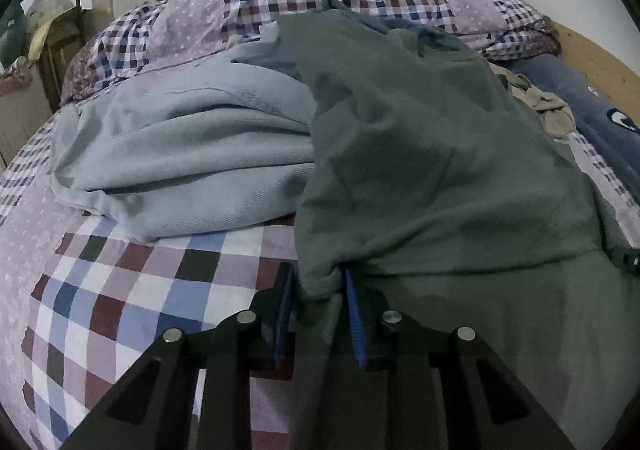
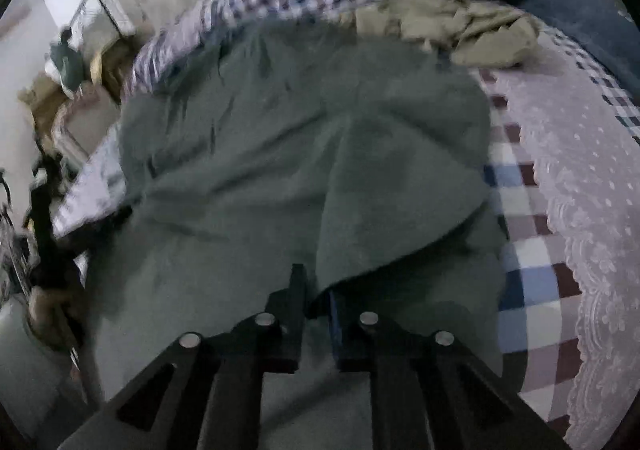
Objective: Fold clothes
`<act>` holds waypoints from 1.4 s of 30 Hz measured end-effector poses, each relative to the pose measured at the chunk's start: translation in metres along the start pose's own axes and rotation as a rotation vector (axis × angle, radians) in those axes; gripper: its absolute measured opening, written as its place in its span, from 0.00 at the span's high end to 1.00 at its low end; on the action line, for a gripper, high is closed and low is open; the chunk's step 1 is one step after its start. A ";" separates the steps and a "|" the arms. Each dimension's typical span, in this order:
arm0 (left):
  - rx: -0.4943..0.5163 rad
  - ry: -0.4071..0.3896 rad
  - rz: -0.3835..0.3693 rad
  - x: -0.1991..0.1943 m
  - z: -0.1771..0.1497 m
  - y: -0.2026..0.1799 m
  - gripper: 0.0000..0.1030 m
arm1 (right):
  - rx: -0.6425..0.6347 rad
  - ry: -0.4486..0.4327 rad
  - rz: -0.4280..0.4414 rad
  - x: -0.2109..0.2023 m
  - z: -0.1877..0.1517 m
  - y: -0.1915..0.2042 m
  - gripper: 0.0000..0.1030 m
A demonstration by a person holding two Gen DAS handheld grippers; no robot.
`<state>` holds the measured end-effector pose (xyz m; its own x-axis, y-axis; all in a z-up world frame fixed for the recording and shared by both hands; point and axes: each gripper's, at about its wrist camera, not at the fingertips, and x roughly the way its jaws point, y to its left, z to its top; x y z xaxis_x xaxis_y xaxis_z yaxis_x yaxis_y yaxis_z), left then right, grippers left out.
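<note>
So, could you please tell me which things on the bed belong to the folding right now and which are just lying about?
In the job:
- dark green garment, pinched by both grippers
- left gripper
- right gripper

Lying about:
- light blue garment
- beige garment
- checked bedspread
- navy pillow

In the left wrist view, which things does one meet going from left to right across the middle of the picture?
Checked bedsheet → light blue garment → dark green garment → beige cloth → dark blue pillow.
</note>
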<state>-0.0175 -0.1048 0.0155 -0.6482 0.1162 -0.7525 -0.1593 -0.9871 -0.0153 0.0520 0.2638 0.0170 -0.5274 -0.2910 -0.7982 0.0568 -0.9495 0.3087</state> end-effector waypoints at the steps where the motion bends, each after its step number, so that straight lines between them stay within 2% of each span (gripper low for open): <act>1: 0.006 0.000 0.006 0.001 0.001 -0.001 0.72 | 0.036 -0.016 -0.001 -0.004 0.000 -0.008 0.73; 3: 0.013 0.000 0.015 0.001 0.001 -0.003 0.72 | 0.119 -0.062 0.005 -0.014 0.001 -0.026 0.57; 8: 0.007 0.001 0.005 0.004 0.002 -0.001 0.72 | 0.355 -0.196 0.024 -0.045 -0.003 -0.078 0.55; 12: 0.003 0.004 0.002 0.005 0.002 -0.002 0.71 | 0.407 -0.237 -0.011 -0.058 -0.004 -0.097 0.55; 16: 0.004 0.005 0.007 0.006 0.003 -0.003 0.71 | 0.379 -0.222 -0.047 -0.053 0.002 -0.100 0.55; 23: 0.004 0.004 0.007 0.007 0.004 -0.004 0.71 | 0.203 -0.167 -0.110 -0.024 0.030 -0.086 0.55; 25: 0.003 0.005 0.008 0.007 0.003 -0.004 0.71 | 0.148 -0.138 -0.116 -0.013 0.034 -0.079 0.58; 26: 0.003 0.005 0.009 0.007 0.004 -0.004 0.71 | 0.121 -0.128 -0.111 -0.009 0.035 -0.074 0.69; 27: 0.003 0.006 0.010 0.008 0.004 -0.004 0.70 | 0.092 -0.121 -0.128 -0.007 0.036 -0.069 0.88; 29: 0.000 0.007 0.010 0.008 0.004 -0.004 0.70 | 0.039 -0.125 -0.173 -0.007 0.036 -0.058 0.94; 34: -0.001 0.009 0.013 0.008 0.004 -0.005 0.70 | -0.033 -0.226 -0.253 -0.027 0.041 -0.042 0.94; 39: -0.005 0.010 0.012 0.008 0.004 -0.005 0.70 | -0.042 -0.221 -0.308 -0.027 0.050 -0.042 0.93; 42: -0.010 0.010 0.006 0.008 0.004 -0.003 0.70 | 0.029 -0.212 -0.267 -0.030 0.046 -0.056 0.91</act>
<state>-0.0249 -0.1004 0.0124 -0.6414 0.1088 -0.7595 -0.1476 -0.9889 -0.0170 0.0257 0.3313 0.0475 -0.6852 0.0012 -0.7284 -0.1294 -0.9843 0.1201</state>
